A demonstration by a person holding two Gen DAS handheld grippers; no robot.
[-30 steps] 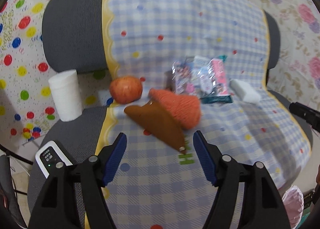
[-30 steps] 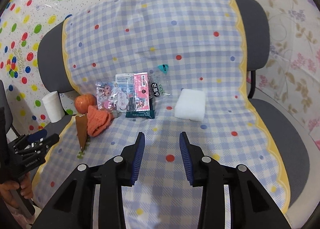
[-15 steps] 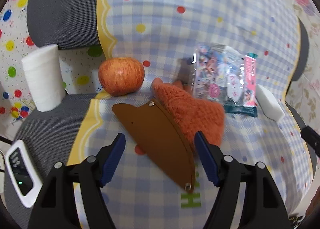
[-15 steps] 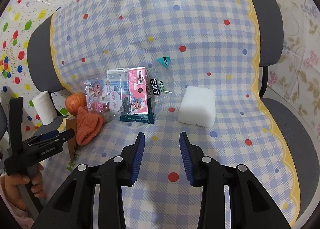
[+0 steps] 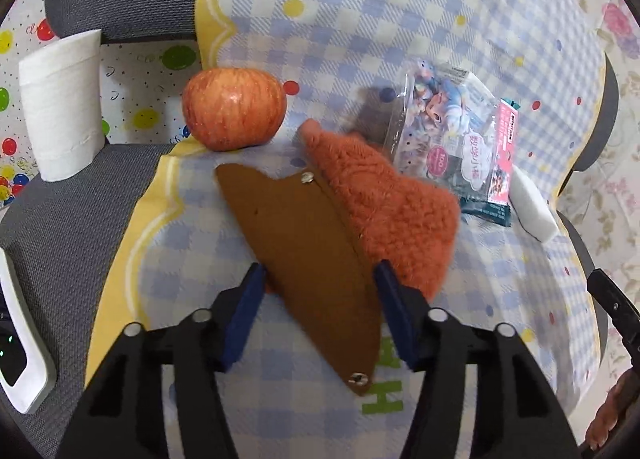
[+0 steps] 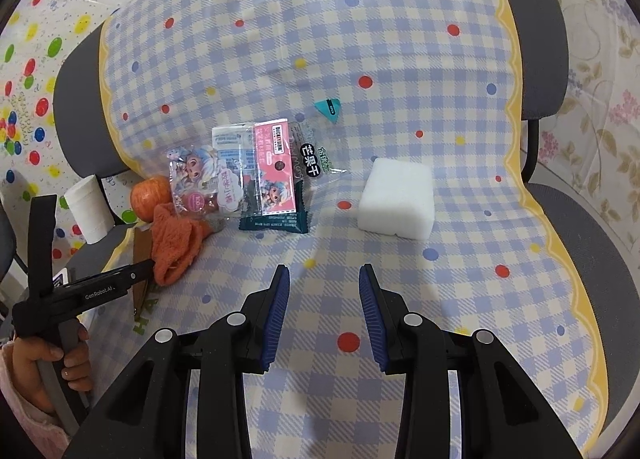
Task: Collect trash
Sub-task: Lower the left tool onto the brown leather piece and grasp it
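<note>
My left gripper (image 5: 320,279) is open, its blue fingers on either side of a brown leather pouch (image 5: 308,255) with an orange fuzzy cloth (image 5: 388,199) beside it. Snack wrappers (image 5: 456,135) lie behind the cloth. In the right wrist view the wrappers (image 6: 256,175), a teal wrapper scrap (image 6: 328,107), the orange cloth (image 6: 176,243) and the left gripper (image 6: 148,271) show at the left. My right gripper (image 6: 322,279) is open and empty above the checked cloth (image 6: 360,39).
A red apple (image 5: 234,113) sits behind the pouch. A paper roll (image 5: 60,103) stands at the left. A white sponge block (image 6: 396,199) lies to the right of the wrappers. A white device (image 5: 20,347) lies on the grey chair seat (image 5: 60,219).
My left gripper has moved forward and down until its fingers straddle the brown pouch. My right gripper has moved a little closer to the wrappers and stays open.
</note>
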